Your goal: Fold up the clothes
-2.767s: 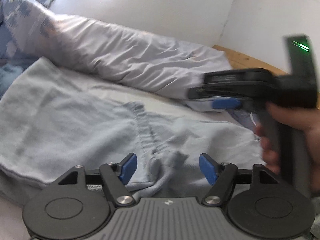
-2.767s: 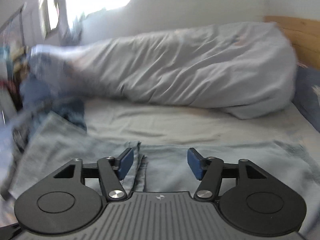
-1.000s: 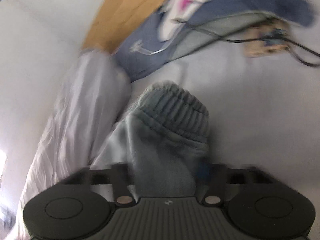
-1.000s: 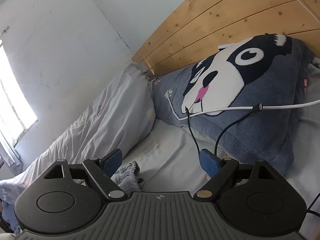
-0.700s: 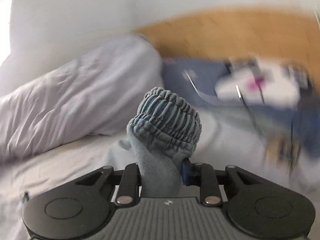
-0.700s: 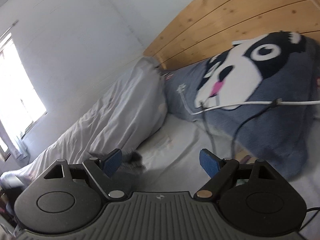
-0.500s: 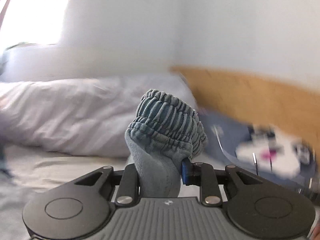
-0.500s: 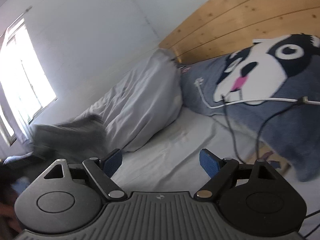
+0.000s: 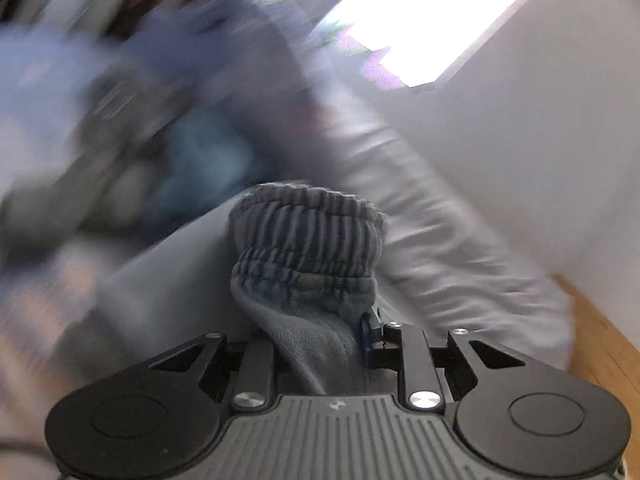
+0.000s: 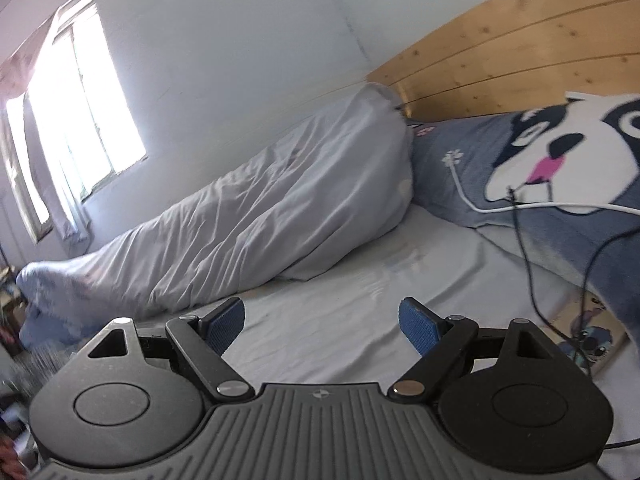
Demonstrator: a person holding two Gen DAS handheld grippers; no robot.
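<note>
Left tongs (image 9: 320, 344) clamp a bunched grey-blue garment (image 9: 308, 264), its gathered elastic cuff standing up just ahead of the jaws and the cloth running back between them toward the camera. The jaws are narrow, having closed further on the cloth within the past second; one blue pad (image 9: 365, 338) shows at the cloth's right side, pressed against it, while the other is hidden behind the fabric. Everything beyond the garment in the left wrist view is smeared by motion: a blur of blue and grey shapes at left, a pale duvet (image 9: 440, 240) running diagonally to the right, a strip of wooden bed frame (image 9: 600, 340) at lower right and a bright window (image 9: 408, 16) at the top.

Right tongs (image 10: 322, 322) stand wide with nothing between the blue pads (image 10: 226, 322), held above the bare pale sheet (image 10: 340, 300) of the bed. Beyond them a rolled white duvet (image 10: 260, 208) lies along the wall. To its right a blue pillow (image 10: 540, 168) printed with a black-and-white dog face leans on the pine headboard (image 10: 500, 48); a white cable (image 10: 480, 206) and a dark cable (image 10: 524, 264) trail over it to the sheet. A phone case with a cartoon figure (image 10: 588, 340) lies at the right edge. A curtained window (image 10: 76, 112) glares on the far wall at left.
</note>
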